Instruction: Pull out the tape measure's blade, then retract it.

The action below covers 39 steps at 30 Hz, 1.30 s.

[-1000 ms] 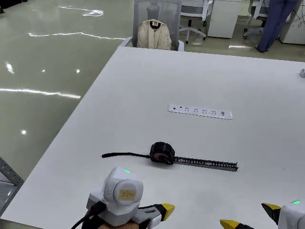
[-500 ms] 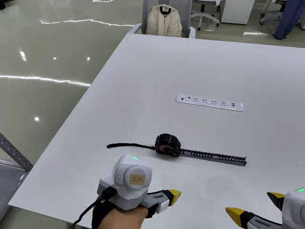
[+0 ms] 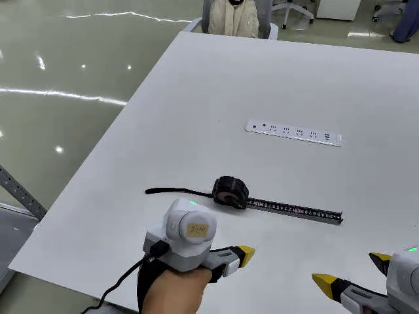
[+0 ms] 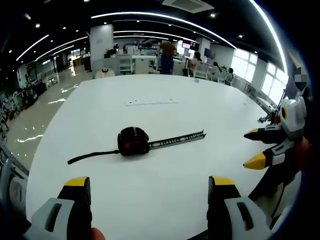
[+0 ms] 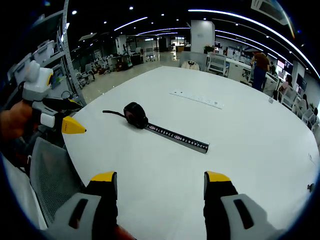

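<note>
A black tape measure (image 3: 230, 191) lies on the white table (image 3: 275, 78), its blade (image 3: 294, 210) drawn out a short way to the right and a black strap (image 3: 171, 191) trailing left. It also lies ahead in the left gripper view, tape measure (image 4: 133, 140), and in the right gripper view, tape measure (image 5: 134, 114). My left gripper (image 4: 148, 187) hovers near the table's front edge, open and holding nothing, nearer than the case. My right gripper (image 5: 160, 180) hangs open at the front right, short of the blade's tip (image 5: 204, 146).
A white power strip (image 3: 292, 133) lies flat beyond the tape measure. A chair with a pale jacket (image 3: 234, 16) stands at the far end of the table. The table's left edge drops to a shiny floor (image 3: 59, 72). People stand in the far room.
The head camera has tilted down and moved, so everything sits lower and nearer. Both grippers have come slightly forward toward the tape measure. The tape measure has not moved.
</note>
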{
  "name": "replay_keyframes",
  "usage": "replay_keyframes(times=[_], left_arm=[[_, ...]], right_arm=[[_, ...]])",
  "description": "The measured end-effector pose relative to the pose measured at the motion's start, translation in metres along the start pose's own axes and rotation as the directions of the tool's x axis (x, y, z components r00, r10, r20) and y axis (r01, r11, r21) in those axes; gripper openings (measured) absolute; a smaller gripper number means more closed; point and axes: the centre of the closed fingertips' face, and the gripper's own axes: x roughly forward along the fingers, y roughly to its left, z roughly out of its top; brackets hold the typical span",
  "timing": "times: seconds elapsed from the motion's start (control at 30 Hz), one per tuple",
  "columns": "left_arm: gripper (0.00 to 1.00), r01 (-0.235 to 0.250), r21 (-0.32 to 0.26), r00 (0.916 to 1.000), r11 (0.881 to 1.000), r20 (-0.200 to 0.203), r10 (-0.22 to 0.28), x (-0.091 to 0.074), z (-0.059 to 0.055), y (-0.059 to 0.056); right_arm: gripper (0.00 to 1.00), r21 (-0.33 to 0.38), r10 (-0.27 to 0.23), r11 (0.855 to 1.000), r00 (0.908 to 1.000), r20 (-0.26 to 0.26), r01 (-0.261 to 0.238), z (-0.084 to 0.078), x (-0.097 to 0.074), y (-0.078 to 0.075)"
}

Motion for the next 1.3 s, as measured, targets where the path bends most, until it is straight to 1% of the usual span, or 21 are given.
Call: replay_keyframes(times=[0.23,0.47,0.63,0.7,0.73,0.83,0.97,1.13,1.2,1.3], left_arm=[[0.92,-0.011,-0.022,0.9999,1.0,-0.003,0.011,0.017,0.003,-0.001],[0.91,-0.015,-0.037,0.9996,0.999,-0.025,0.014,0.03,0.005,-0.005],[0.89,-0.035,-0.029,0.9988,0.999,-0.037,0.034,0.041,0.009,-0.005],[0.89,-0.045,-0.035,0.9983,0.998,-0.04,0.044,0.046,0.011,-0.003],[0.88,-0.049,-0.047,0.9981,0.998,-0.04,0.047,0.048,0.012,-0.003],[0.88,-0.055,-0.053,0.9974,0.997,-0.05,0.052,0.055,0.013,-0.003],[0.88,-0.062,-0.04,0.9964,0.997,-0.06,0.06,0.062,0.014,-0.003],[0.88,-0.063,-0.055,0.9961,0.997,-0.066,0.059,0.07,0.017,-0.003],[0.88,-0.072,-0.049,0.9955,0.996,-0.065,0.069,0.073,0.019,-0.001],[0.88,-0.073,-0.057,0.9952,0.996,-0.069,0.069,0.08,0.021,0.001]], right_arm=[[0.7,-0.036,0.018,0.999,0.9997,-0.017,-0.019,-0.005,0.014,-0.012],[0.7,-0.054,0.034,0.998,0.9989,-0.033,-0.036,-0.008,0.026,-0.025],[0.69,-0.074,0.055,0.996,0.9972,-0.052,-0.058,-0.011,0.035,-0.031],[0.68,-0.087,0.064,0.994,0.9963,-0.058,-0.069,-0.013,0.038,-0.033],[0.68,-0.089,0.067,0.993,0.9958,-0.062,-0.072,-0.013,0.04,-0.034],[0.68,-0.092,0.075,0.992,0.9948,-0.069,-0.082,-0.013,0.043,-0.037],[0.67,-0.099,0.085,0.991,0.9939,-0.07,-0.092,-0.013,0.048,-0.042],[0.66,-0.115,0.095,0.988,0.9926,-0.076,-0.103,-0.012,0.055,-0.046],[0.66,-0.123,0.097,0.987,0.9924,-0.075,-0.106,-0.01,0.056,-0.048],[0.66,-0.138,0.1,0.984,0.9918,-0.079,-0.111,-0.008,0.06,-0.051]])
